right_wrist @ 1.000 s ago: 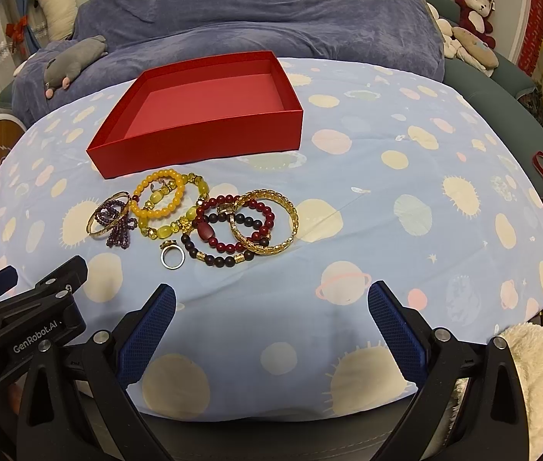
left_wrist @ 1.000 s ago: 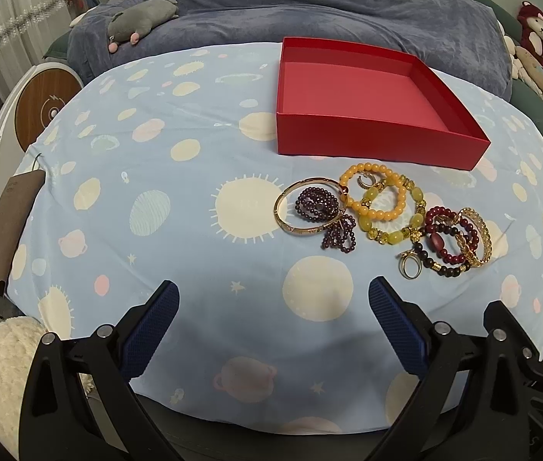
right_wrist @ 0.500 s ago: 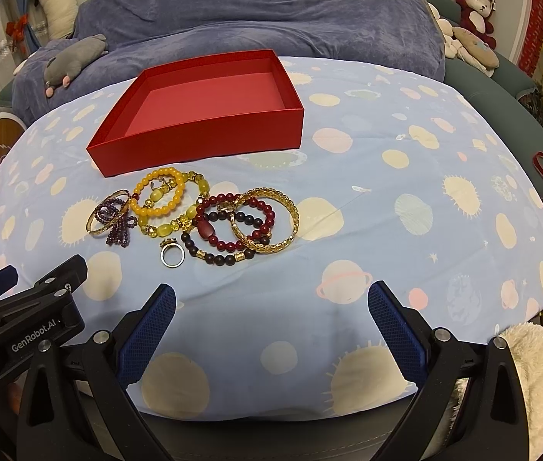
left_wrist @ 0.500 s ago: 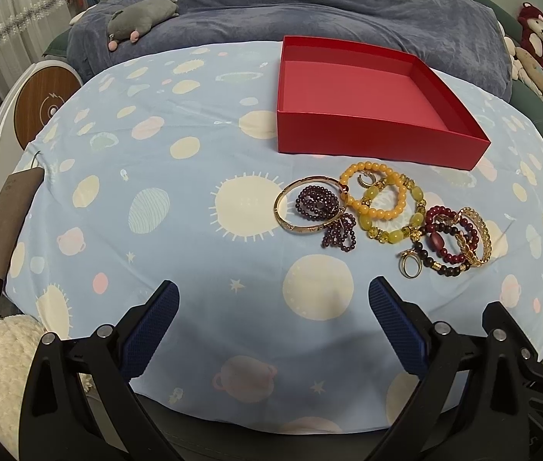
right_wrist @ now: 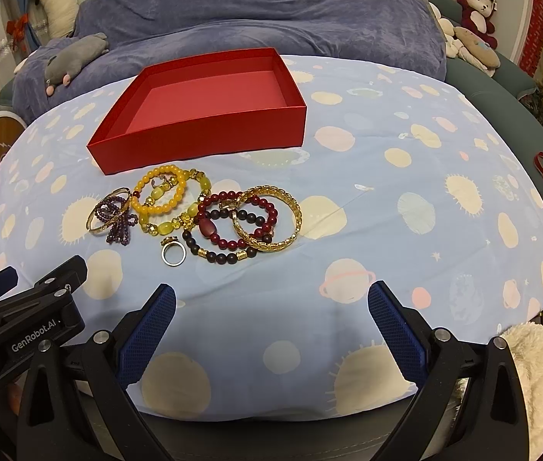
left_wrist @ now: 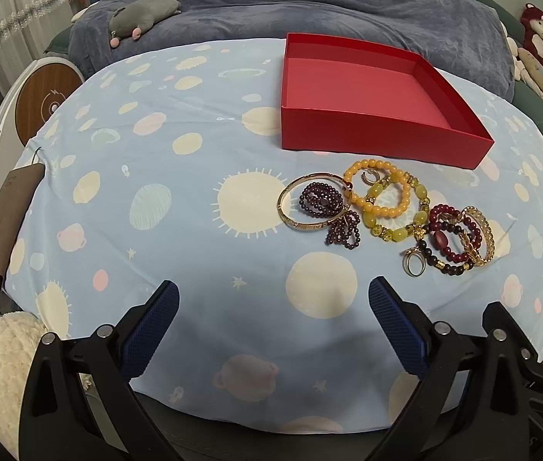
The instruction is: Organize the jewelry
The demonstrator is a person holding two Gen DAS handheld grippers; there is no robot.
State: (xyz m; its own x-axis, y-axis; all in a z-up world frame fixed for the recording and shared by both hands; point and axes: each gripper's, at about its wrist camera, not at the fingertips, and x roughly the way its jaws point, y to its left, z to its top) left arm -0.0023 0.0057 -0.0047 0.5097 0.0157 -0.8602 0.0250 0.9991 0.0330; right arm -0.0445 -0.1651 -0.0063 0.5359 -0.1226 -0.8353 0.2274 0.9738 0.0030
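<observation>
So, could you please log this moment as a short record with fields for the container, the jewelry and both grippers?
container: red box, open, nothing visible inside
jewelry: cluster on the cloth in front of the box, none inside it
leftmost piece: gold bangle around purple beads
middle: yellow bead bracelet
rightmost piece: gold chain bracelet
nearest piece: ring
left gripper: open, holding nothing
right gripper: open, holding nothing
surface: planet-print cloth

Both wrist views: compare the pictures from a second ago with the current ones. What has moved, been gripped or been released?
Nothing visibly changed. The left gripper and right gripper hang open and empty above the tablecloth, the bracelets lie in the same heap, and the red box holds nothing.
</observation>
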